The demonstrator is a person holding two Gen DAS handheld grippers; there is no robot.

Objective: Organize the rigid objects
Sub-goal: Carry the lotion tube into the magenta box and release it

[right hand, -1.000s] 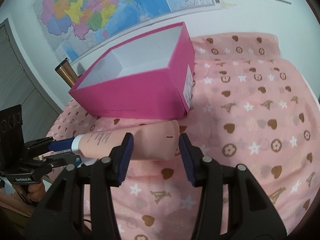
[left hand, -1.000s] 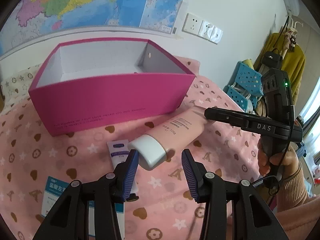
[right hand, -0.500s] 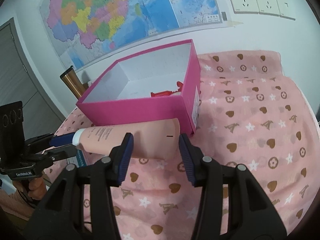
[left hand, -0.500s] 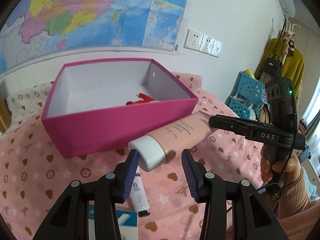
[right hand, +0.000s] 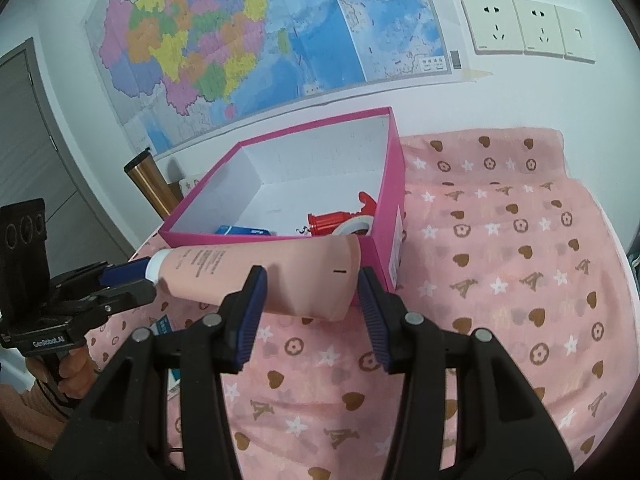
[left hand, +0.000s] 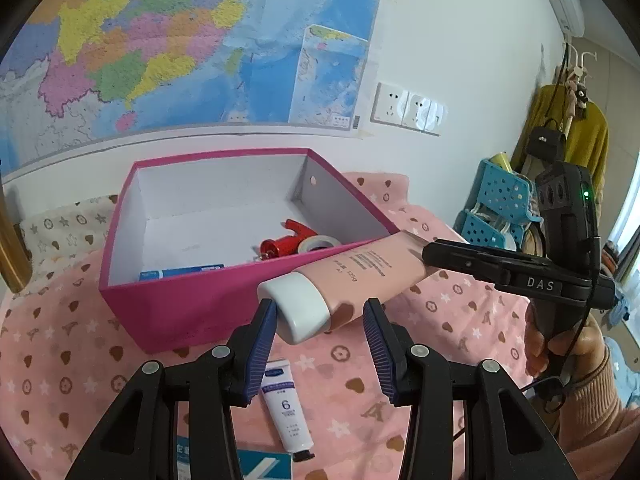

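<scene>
Pink tube (left hand: 360, 276) hides the magenta box's (left hand: 168, 312) corner.

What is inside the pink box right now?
Inside the pink box lie a red tool, a tape roll and a blue packet. The near wall and the held pink tube hide its front floor.

Right gripper (right hand: 311, 305) fingers (right hand: 251, 307) bracket the pink tube (right hand: 264, 275) beside the magenta box (right hand: 380, 254).
</scene>
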